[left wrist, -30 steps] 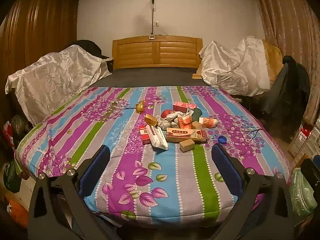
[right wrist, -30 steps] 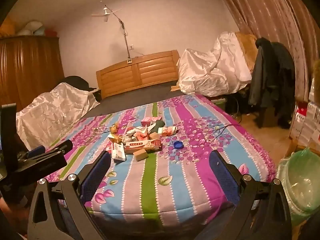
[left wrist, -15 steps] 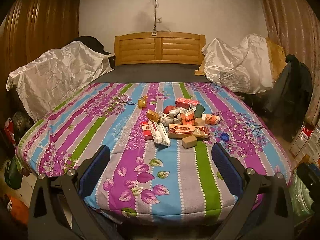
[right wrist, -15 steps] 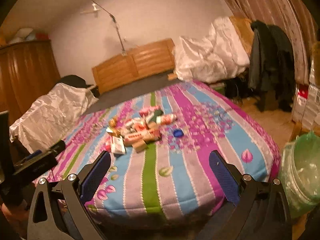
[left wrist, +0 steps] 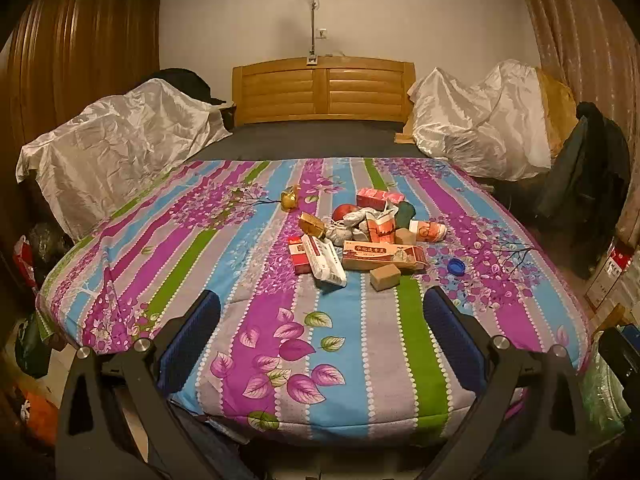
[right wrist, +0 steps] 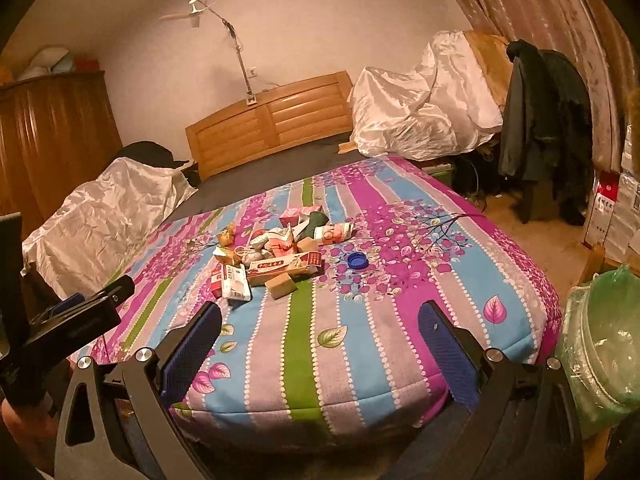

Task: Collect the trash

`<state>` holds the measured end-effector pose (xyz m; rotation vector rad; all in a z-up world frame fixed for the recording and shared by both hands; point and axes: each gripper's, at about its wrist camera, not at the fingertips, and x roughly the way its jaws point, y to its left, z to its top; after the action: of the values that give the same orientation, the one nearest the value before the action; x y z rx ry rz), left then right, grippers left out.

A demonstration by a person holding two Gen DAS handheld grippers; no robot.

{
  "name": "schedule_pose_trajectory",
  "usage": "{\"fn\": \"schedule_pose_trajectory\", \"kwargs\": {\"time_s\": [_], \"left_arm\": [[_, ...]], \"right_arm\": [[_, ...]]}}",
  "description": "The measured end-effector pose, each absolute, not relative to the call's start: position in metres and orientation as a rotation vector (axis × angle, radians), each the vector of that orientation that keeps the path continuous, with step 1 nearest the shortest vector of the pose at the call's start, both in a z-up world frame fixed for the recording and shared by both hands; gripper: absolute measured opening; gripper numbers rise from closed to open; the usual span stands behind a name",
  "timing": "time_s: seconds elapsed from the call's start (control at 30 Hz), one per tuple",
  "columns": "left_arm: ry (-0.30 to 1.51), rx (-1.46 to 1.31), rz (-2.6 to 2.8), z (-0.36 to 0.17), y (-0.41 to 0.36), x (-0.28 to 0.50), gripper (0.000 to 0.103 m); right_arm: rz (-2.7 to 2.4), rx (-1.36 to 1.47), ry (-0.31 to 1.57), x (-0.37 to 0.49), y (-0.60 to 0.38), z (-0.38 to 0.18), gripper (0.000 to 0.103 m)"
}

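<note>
A pile of trash [left wrist: 360, 240] lies mid-bed on the striped floral cover [left wrist: 280, 344]: a long red-and-white box [left wrist: 384, 256], a white packet [left wrist: 324, 262], a tan block [left wrist: 385, 277], a blue cap [left wrist: 456, 267], a gold wrapper [left wrist: 290, 199] and crumpled cartons. My left gripper [left wrist: 322, 300] hovers open over the bed's foot, well short of the pile. My right gripper [right wrist: 320, 312] is open too, at the foot's right side, with the pile [right wrist: 276, 252], tan block [right wrist: 282, 285] and cap [right wrist: 357, 260] ahead. Neither holds anything.
A bin lined with a green bag [right wrist: 604, 340] stands on the floor right of the bed. The left gripper's body [right wrist: 72, 320] shows at the right view's left edge. Silver-covered heaps [left wrist: 120, 148] flank the bed, a dark coat [right wrist: 544, 120] hangs right, boxes [right wrist: 616, 216] beyond.
Both cameras have shifted slightly, with the bed sitting a little nearer in the views; the right view swung and settled. The trash has not moved and both grippers stay open.
</note>
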<state>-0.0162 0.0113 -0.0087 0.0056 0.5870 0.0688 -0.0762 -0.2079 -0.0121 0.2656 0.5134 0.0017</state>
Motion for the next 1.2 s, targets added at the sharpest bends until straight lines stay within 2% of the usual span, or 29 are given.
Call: {"fn": "schedule_pose_trajectory", "kwargs": {"time_s": [0.77,1.2], "left_arm": [[0.625,0.036,0.099,-0.011,0.011,-0.011,0.098],[0.618,0.043,0.085,-0.01,0.007,-0.013,0.098]], "right_arm": [[-0.024,0.25,0.51,-0.081,-0.207,-0.01,0.098],[-0.138,0.102,0.556,-0.077,-0.194,-0.008,0.098]]}}
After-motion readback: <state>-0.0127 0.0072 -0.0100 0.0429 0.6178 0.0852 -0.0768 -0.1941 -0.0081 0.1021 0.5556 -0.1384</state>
